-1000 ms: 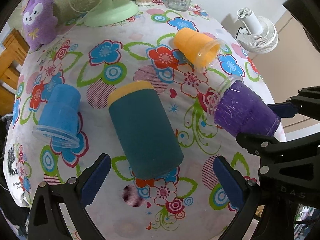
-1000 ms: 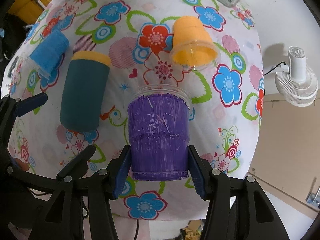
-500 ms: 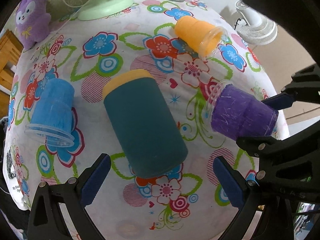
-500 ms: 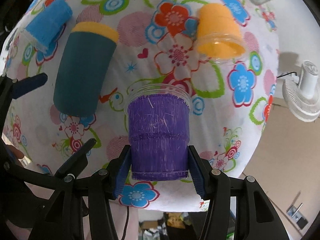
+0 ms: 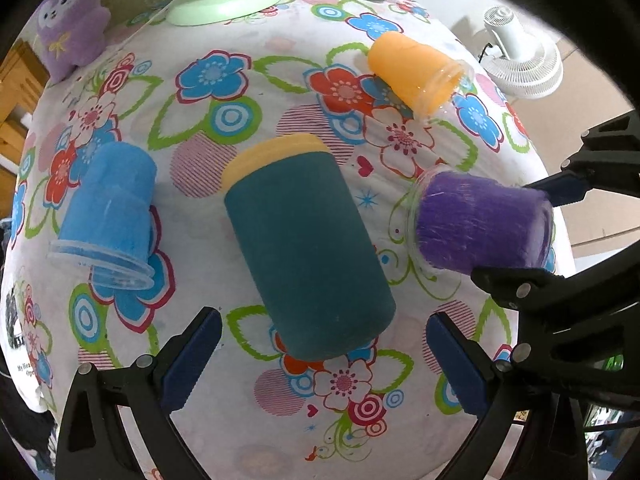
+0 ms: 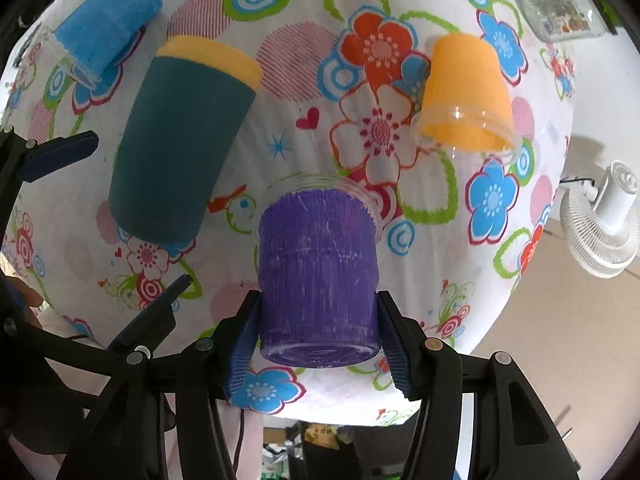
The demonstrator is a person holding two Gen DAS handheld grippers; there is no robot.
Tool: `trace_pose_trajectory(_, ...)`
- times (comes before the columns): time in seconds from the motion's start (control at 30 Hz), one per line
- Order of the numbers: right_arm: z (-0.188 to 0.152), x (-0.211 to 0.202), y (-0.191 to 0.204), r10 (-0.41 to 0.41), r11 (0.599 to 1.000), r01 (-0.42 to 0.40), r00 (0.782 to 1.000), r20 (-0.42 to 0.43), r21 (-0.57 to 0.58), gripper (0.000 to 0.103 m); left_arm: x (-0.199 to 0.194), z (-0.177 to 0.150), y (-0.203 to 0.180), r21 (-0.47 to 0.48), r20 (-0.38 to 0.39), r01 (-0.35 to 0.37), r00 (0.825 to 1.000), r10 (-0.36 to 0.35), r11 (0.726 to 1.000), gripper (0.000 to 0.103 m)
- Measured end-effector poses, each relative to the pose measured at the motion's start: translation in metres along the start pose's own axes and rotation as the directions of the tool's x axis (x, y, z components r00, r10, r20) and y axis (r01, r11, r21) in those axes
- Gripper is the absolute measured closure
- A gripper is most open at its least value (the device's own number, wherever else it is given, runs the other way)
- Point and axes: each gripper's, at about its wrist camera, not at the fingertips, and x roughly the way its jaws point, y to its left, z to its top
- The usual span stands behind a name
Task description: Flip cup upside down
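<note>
The right tongs (image 6: 318,340) grip a purple cup (image 6: 318,276) near its closed base, one blue pad pressed flat against each side. The cup lies roughly level above the near edge of the flower-patterned bench (image 6: 400,128), its clear rim pointing away from the tongs toward the middle of the cloth. In the left wrist view the same cup (image 5: 480,228) hangs at the right, held sideways. The left tongs (image 5: 320,360) hover spread wide above a tall teal tumbler (image 5: 308,252) lying on its side, touching nothing. A blue cup (image 5: 108,216) and an orange cup (image 5: 416,74) also lie tipped over on the bench, well apart from each other.
</note>
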Motion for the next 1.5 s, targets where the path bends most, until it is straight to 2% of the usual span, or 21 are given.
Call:
trace_pose_trajectory(0.07, -0.003, -0.007, 0.002, -0.007, 1.0, 0.008, 0.998, 0.061, -0.017, 0.04, 0.0, -0.001, 0.001, -0.004, -0.008, -0.002, 1.0, 0.002, 1.0, 0.0)
trace_pose_trajectory(0.13, -0.002, -0.014, 0.004, -0.031, 0.999, 0.033, 0.994, 0.102, -0.022, 0.026, -0.001, -0.002, 0.0, 0.009, -0.012, -0.018, 1.0, 0.018, 1.0, 0.0)
trace_pose_trajectory(0.2, -0.004, -0.019, 0.004, -0.031, 0.999, 0.033, 0.99, 0.138, -0.016, 0.022, -0.004, -0.003, -0.001, 0.009, -0.01, -0.029, 1.0, 0.029, 1.0, 0.0)
trace_pose_trajectory(0.4, -0.014, -0.026, -0.004, 0.026, 0.997, -0.042, 0.97, 0.241, 0.062, 0.021, -0.015, -0.002, 0.003, 0.006, 0.026, -0.081, 0.996, 0.081, 0.997, 0.0)
trace_pose_trajectory(0.53, -0.023, -0.026, -0.012, 0.044, 0.983, -0.103, 0.937, 0.347, 0.153, 0.02, -0.019, 0.002, 0.006, -0.004, 0.05, -0.124, 0.991, 0.124, 0.992, 0.0)
trace_pose_trajectory(0.67, -0.031, -0.023, -0.021, 0.091, 0.959, -0.189, 0.911, 0.401, 0.211, 0.02, -0.021, 0.004, 0.003, -0.019, 0.062, -0.137, 0.989, 0.138, 0.99, 0.0)
trace_pose_trajectory(0.87, -0.05, -0.024, -0.03, 0.11, 0.919, -0.274, 0.868, 0.485, 0.283, 0.02, -0.03, 0.004, -0.004, -0.049, 0.075, -0.158, 0.984, 0.161, 0.986, 0.0)
trace_pose_trajectory(0.93, -0.059, -0.027, -0.03, 0.097, 0.911, -0.281, 0.858, 0.504, 0.303, 0.02, -0.034, 0.003, -0.009, -0.051, 0.082, -0.175, 0.98, 0.179, 0.983, 0.0)
trace_pose_trajectory(1.1, -0.075, -0.041, -0.028, 0.039, 0.919, -0.25, 0.827, 0.56, 0.305, 0.02, -0.047, -0.001, -0.022, -0.046, 0.106, -0.224, 0.968, 0.228, 0.973, 0.0)
trace_pose_trajectory(1.23, -0.087, -0.05, -0.031, 0.039, 0.913, -0.271, 0.802, 0.596, 0.306, 0.02, -0.061, -0.005, -0.026, -0.075, 0.126, -0.222, 0.965, 0.23, 0.972, 0.0)
trace_pose_trajectory(1.33, -0.098, -0.061, -0.032, 0.021, 0.91, -0.277, 0.775, 0.631, 0.31, 0.02, -0.072, -0.007, -0.029, -0.097, 0.144, -0.222, 0.961, 0.235, 0.97, 0.0)
trace_pose_trajectory(1.5, -0.115, -0.083, -0.034, 0.004, 0.904, -0.29, 0.74, 0.673, 0.313, 0.02, -0.099, -0.012, -0.036, -0.127, 0.202, -0.249, 0.941, 0.271, 0.96, 0.0)
